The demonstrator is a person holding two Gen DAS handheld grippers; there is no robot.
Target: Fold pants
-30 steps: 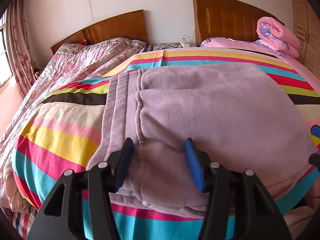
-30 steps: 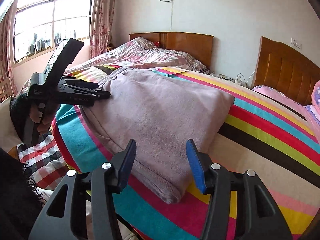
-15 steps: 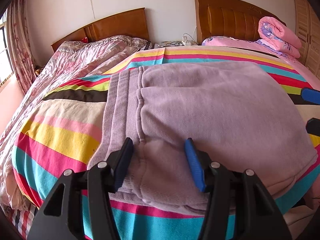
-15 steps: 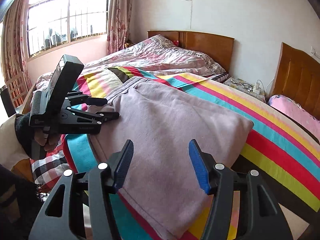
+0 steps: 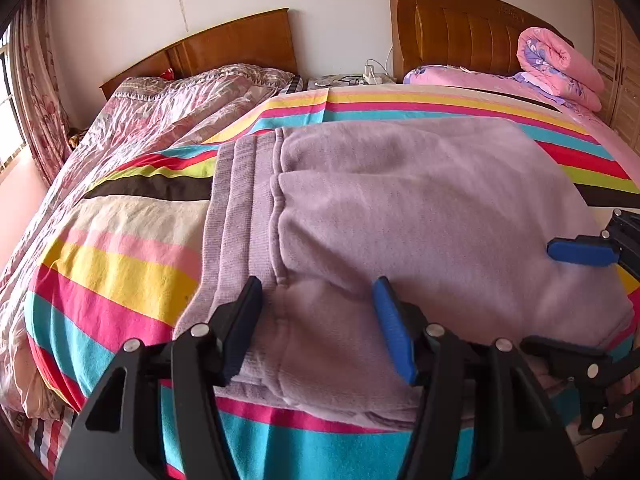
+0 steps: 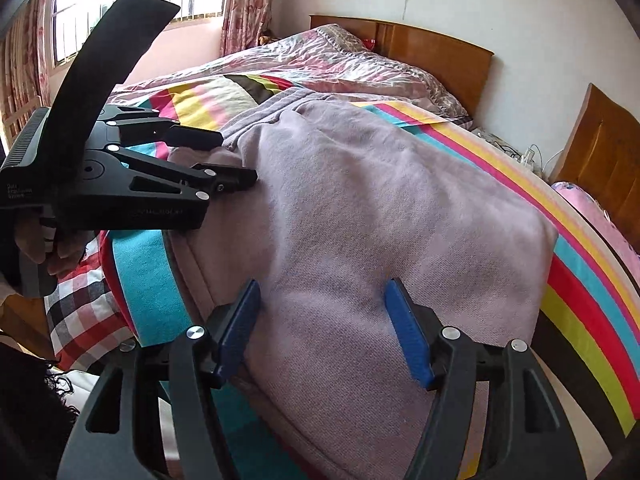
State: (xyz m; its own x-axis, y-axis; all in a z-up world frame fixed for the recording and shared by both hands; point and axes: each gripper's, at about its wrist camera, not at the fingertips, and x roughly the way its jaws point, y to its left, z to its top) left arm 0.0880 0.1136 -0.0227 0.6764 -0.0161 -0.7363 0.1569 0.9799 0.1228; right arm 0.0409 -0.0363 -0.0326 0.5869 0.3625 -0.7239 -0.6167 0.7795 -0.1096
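On the striped bedspread (image 5: 120,256), the folded lilac pants (image 5: 420,216) lie flat near the bed's front edge, waistband to the left. The left wrist view shows the left gripper (image 5: 320,320) over the waistband corner, jaws apart and just opened wider, cloth under them but not pinched. At its right edge only part of the right gripper (image 5: 568,300) shows, one blue pad above the pants' right end. The right wrist view shows the right gripper (image 6: 324,328) whole, jaws apart and just widened over the fabric. It also shows the hand (image 6: 36,248) holding the left gripper (image 6: 224,160), and a window (image 6: 132,8). A rolled pink quilt (image 5: 560,68) and two headboards (image 5: 472,28) appear beyond. The pants' underside is hidden.
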